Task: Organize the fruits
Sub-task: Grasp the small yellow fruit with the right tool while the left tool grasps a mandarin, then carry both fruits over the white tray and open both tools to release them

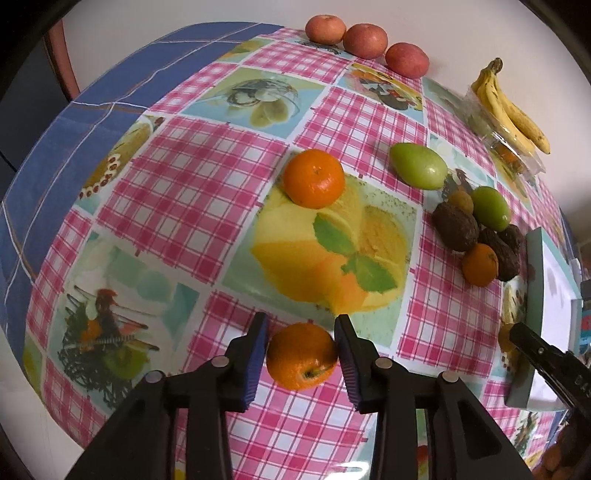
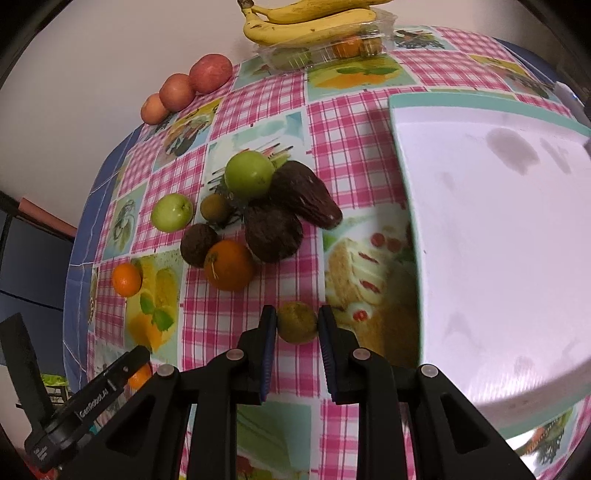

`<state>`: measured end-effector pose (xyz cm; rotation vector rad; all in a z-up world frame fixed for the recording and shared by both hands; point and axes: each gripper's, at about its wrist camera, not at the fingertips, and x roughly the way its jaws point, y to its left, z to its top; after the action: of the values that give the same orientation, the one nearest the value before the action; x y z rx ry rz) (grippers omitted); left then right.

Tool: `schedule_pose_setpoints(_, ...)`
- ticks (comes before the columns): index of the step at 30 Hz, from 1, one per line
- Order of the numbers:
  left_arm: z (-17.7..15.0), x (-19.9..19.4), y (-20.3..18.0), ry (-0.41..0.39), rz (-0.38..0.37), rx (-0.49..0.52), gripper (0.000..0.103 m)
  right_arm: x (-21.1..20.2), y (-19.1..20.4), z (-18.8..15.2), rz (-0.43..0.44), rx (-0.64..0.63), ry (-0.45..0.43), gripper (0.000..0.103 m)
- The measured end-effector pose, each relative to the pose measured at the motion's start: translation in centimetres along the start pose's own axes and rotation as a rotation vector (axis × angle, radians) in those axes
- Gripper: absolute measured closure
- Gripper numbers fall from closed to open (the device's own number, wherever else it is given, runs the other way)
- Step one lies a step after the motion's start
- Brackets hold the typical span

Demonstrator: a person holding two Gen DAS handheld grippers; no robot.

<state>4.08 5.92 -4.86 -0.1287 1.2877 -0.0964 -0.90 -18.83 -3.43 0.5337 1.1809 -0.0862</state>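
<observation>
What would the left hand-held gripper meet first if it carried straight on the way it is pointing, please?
The left hand-held gripper, already shut on an orange, points steeply down, so it would most likely press that fruit into the tablecloth. The loose orange appears farther off, though depth is uncertain.

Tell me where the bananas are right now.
The bananas lie on a clear plastic box at the table's far edge, right of the three red apples.
</observation>
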Motion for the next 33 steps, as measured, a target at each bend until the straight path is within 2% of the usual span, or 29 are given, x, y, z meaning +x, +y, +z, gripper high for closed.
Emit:
schedule_pose_setpoints(4, -0.2, 0.1, -0.5, 0.004, 0.022, 0.025, 0.061, -1.0, 0.0, -0.7, -0.002, -0.006, -0.010, 0.079)
schedule_pose_setpoints(13, -0.3, 0.0, -0.6, 0.005, 0.025, 0.013, 0.064, -2.4, 0.0, -1.9, 0.011, -0.013, -0.026, 0.079)
schedule_pose_setpoints(21, -0.4, -0.7, -0.1, -0.008, -0.028, -0.028, 0.065, -2.6, 0.1, -1.5, 0.001, -0.015, -0.033, 0.079)
schedule_pose_setpoints(29, 0.3, -3.1, -2.0, -0.077, -0.051, 0.010, 0.065, -4.0, -1.3, -0.1, -0.049, 0.010, -0.093, 0.079)
schedule_pose_setpoints(33, 0.9, -3.7, -4.2, -0.079, -0.075, 0.050, 0.065, -4.7, -2.7, 1.0, -0.079, 0.043, -0.121, 0.079)
